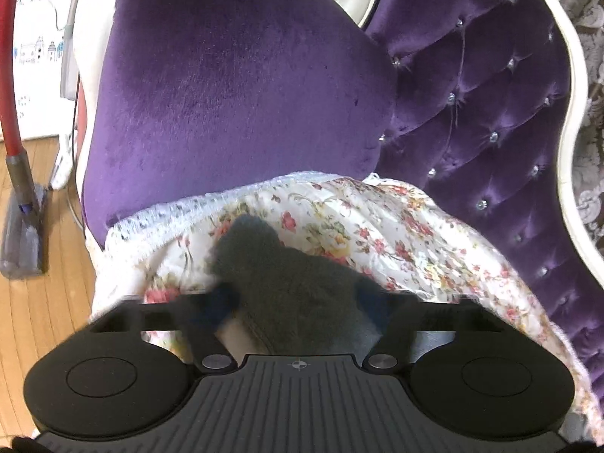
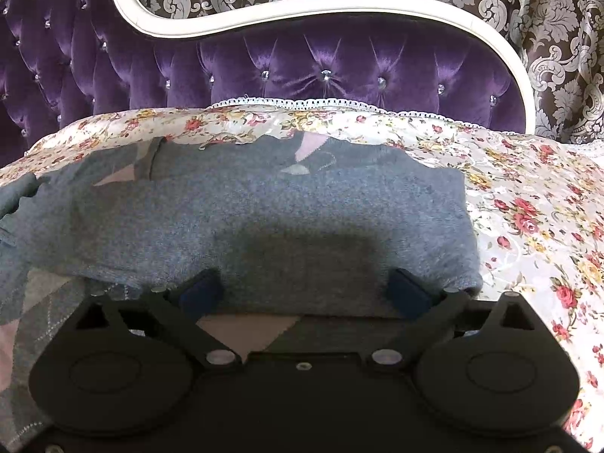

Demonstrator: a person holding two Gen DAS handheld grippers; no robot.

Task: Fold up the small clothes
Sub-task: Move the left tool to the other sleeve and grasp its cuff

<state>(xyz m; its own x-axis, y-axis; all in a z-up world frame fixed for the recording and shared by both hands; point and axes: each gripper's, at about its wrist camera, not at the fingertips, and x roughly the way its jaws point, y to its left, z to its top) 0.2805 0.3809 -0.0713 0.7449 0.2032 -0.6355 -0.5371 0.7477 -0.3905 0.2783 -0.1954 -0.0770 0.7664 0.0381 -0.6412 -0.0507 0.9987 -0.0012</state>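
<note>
Purple tufted velvet sofa under a floral quilted cover bears the grey knitted jumper, one bunched corner clamped in the left gripper, likely for a fold, while the right gripper, jaws spread, straddles its near hem, bare cover rightward.

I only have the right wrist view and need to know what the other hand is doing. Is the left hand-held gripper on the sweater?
Observer: Yes, the left hand-held gripper is closed on a bunch of the grey sweater.
Operator: What lies beyond it?
Observer: A plain purple cushion, beside the tufted sofa back.
Operator: Anything next to the sofa?
Observer: A red-tubed vacuum cleaner stands on the wooden floor.
</note>
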